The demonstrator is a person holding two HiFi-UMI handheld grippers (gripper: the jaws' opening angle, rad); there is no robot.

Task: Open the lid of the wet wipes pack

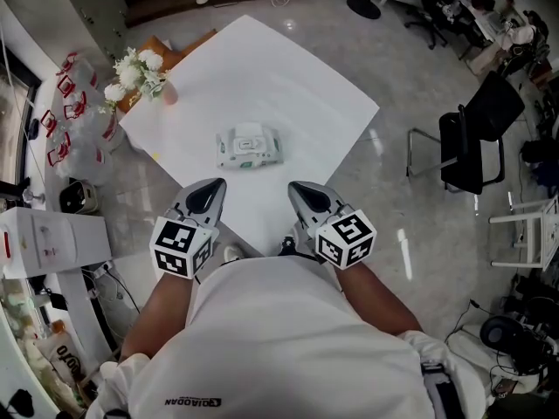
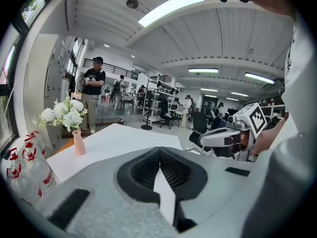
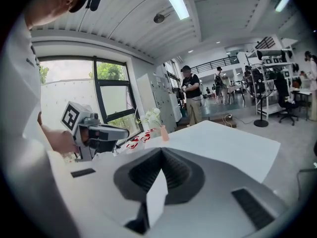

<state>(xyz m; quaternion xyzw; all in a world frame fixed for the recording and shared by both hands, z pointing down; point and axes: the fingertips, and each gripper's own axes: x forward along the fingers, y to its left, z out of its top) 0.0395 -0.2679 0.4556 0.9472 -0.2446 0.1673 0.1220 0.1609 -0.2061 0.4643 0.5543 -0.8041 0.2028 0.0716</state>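
Observation:
The wet wipes pack (image 1: 249,146) lies flat near the middle of the white table (image 1: 288,85), its lid down. My left gripper (image 1: 210,190) and right gripper (image 1: 302,190) hover side by side over the table's near corner, close to my body and well short of the pack. Both are shut with nothing between the jaws. In the left gripper view the left gripper (image 2: 159,150) points across the table, with the right gripper (image 2: 233,135) at its right. The right gripper (image 3: 161,151) view shows the left gripper (image 3: 99,132) at its left. Neither gripper view shows the pack.
A pink vase of white flowers (image 1: 140,72) stands at the table's far left corner. Bottled water packs (image 1: 79,120) and a white box (image 1: 52,238) sit on the floor to the left. A black chair (image 1: 476,138) stands on the right. A person (image 2: 91,95) stands beyond the table.

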